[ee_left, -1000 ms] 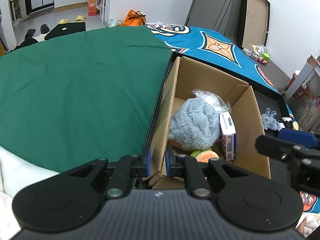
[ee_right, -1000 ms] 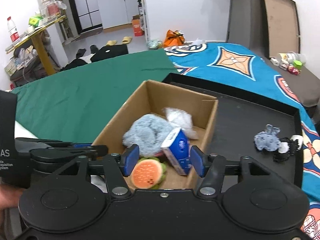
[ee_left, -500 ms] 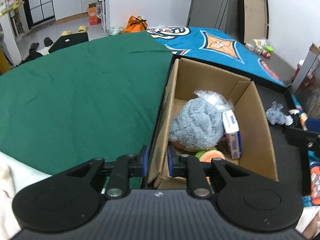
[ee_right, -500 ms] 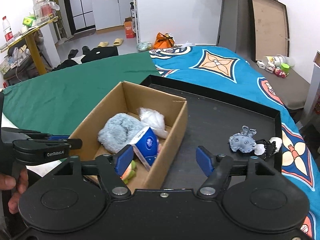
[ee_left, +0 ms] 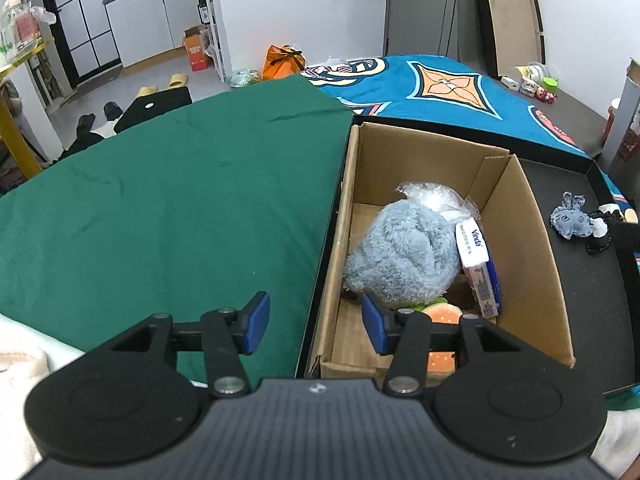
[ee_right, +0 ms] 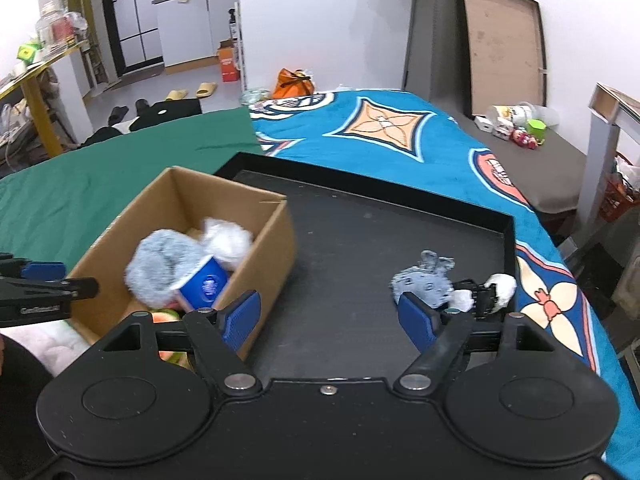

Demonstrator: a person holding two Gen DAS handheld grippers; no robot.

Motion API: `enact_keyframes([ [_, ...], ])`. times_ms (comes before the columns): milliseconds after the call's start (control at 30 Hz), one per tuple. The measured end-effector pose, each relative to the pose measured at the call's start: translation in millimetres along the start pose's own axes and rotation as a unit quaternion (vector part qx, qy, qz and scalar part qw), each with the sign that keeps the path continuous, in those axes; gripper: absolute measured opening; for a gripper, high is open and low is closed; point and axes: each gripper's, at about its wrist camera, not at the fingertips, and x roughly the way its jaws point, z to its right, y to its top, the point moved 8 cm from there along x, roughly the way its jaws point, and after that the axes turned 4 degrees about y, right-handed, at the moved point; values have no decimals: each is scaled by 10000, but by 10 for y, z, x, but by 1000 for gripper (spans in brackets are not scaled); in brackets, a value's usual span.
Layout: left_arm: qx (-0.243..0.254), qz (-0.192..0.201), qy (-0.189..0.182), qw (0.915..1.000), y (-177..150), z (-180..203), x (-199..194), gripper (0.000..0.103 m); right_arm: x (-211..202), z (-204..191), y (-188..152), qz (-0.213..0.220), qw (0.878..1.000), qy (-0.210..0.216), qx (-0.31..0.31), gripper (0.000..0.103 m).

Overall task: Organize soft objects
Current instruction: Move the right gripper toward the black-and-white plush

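A cardboard box [ee_left: 520,240] stands at the left end of a black tray [ee_right: 360,240]. It holds a fluffy grey plush [ee_left: 404,256], a blue tissue pack [ee_left: 478,264], a clear bag [ee_left: 432,196] and a watermelon-slice plush [ee_left: 442,314]. My left gripper [ee_left: 315,322] straddles the box's left wall near its front corner; its jaws are opening and the pads stand off the cardboard. My right gripper [ee_right: 329,322] hangs over the bare tray, its jaws opening with nothing between them. A small grey plush [ee_right: 426,284] and a black-and-white toy [ee_right: 488,294] lie just beyond its right finger.
A green cloth [ee_left: 180,200] covers the surface left of the tray, and a blue patterned blanket [ee_right: 380,128] lies behind it. White fluffy fabric [ee_left: 16,344] lies at the near left. Small bottles and toys [ee_right: 516,124] sit on a grey ledge at the far right.
My left gripper let go of the box's left wall and its jaws spread apart. My right gripper moved right, from over the box to over the tray, and opened wider.
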Motion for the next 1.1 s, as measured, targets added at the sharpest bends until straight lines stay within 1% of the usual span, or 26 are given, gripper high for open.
enact_keyframes([
  [200,148,46,96,9998,17,48,-12,49,73,269,-40,65,9998,-101,154,75],
  [300,348,-56,290,9990,7,89,21,49,141,426,-108,124,9993,-107,329,76],
  [367,500,-150,333,9981,4,137,39,49,184,518,-149,186,9988,-148,428,76],
  [533,605,-147,412,9972,41,168,4,50,255,828,-264,285,9936,-218,1067,76],
  [667,764,-189,493,9957,73,232,2,56,298,1068,-278,412,9883,-229,1450,75],
  [767,899,-113,511,9946,107,320,-7,58,332,1228,-267,503,9845,-192,1672,71],
  [867,978,-23,714,9926,155,374,-15,59,405,1353,-277,502,9809,-147,1872,67],
  [1000,870,358,700,9931,257,425,-99,61,498,1457,-335,465,9769,-70,2086,53],
  [1033,848,374,689,9933,277,436,-100,61,524,1475,-349,452,9759,-32,2135,51],
  [1100,846,318,715,9933,311,473,-86,61,567,1510,-378,401,9739,38,2235,49],
])
